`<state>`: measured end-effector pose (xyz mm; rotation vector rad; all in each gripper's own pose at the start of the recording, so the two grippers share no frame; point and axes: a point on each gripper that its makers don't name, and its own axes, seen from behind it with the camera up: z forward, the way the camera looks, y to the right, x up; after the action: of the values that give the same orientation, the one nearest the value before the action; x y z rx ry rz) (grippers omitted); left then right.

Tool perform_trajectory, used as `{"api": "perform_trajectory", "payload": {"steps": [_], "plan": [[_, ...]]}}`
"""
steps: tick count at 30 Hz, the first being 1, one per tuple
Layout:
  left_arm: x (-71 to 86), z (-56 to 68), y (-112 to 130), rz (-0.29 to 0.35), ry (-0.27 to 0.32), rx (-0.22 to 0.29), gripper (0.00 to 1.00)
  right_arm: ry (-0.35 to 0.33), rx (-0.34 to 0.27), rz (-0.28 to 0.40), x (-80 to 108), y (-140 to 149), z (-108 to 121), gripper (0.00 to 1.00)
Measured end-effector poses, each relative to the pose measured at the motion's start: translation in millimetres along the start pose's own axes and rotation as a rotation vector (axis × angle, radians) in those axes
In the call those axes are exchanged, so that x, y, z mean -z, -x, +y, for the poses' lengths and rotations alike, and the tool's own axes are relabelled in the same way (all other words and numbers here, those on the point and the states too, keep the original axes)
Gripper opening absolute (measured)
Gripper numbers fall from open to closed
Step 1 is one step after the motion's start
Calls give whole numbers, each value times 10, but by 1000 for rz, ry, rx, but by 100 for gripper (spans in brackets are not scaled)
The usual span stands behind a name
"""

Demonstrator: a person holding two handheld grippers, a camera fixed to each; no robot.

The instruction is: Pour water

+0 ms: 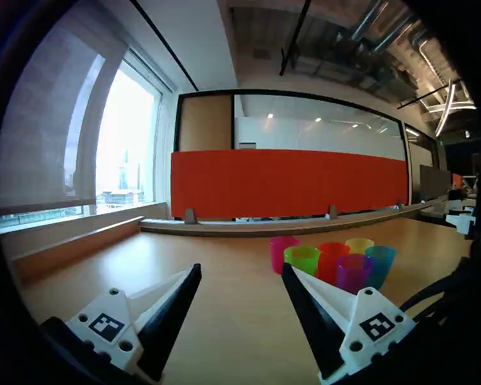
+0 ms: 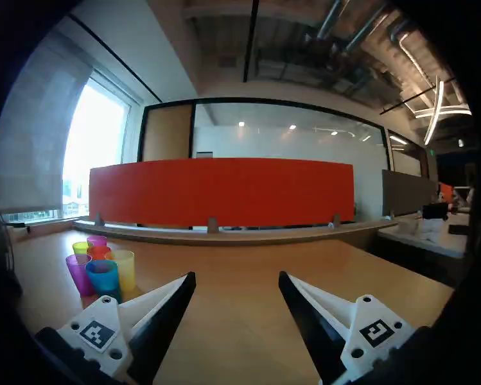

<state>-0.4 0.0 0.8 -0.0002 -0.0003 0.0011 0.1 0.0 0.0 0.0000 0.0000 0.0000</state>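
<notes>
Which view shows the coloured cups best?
The left gripper view: the cups stand nearer, larger and closer to the centre. The right gripper view shows them smaller, low on the left.

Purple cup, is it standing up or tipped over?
Standing up. The purple cup sits on the wooden table with its open rim facing up. Whether it holds water, cannot tell.

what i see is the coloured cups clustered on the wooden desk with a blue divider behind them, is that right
The divider is orange-red, not blue, as the left gripper view shows. The coloured cups are clustered on the wooden desk in front of it.
</notes>
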Motion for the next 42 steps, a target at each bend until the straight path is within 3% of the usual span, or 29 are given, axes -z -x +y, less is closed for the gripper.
{"api": "perform_trajectory", "payload": {"steps": [9, 15, 21, 27, 36, 42], "plan": [[-8, 21, -20, 7, 11, 0, 93, 6, 3, -1, -2, -22, 8, 100], [0, 78, -256, 27, 41, 13, 93, 27, 23, -14, -7, -106, 68, 100], [-59, 76, -510, 1, 78, 63, 93, 4, 30, -16, -19, -440, 61, 100], [-146, 18, -795, -28, 83, 46, 93, -11, 38, -28, -83, -759, 61, 100], [-260, 95, -1231, -56, 120, 35, 93, -65, -7, -37, -194, -1293, -25, 100], [-342, 92, -1587, -28, 131, 37, 93, -76, -24, -36, -265, -1607, -35, 100]]}}
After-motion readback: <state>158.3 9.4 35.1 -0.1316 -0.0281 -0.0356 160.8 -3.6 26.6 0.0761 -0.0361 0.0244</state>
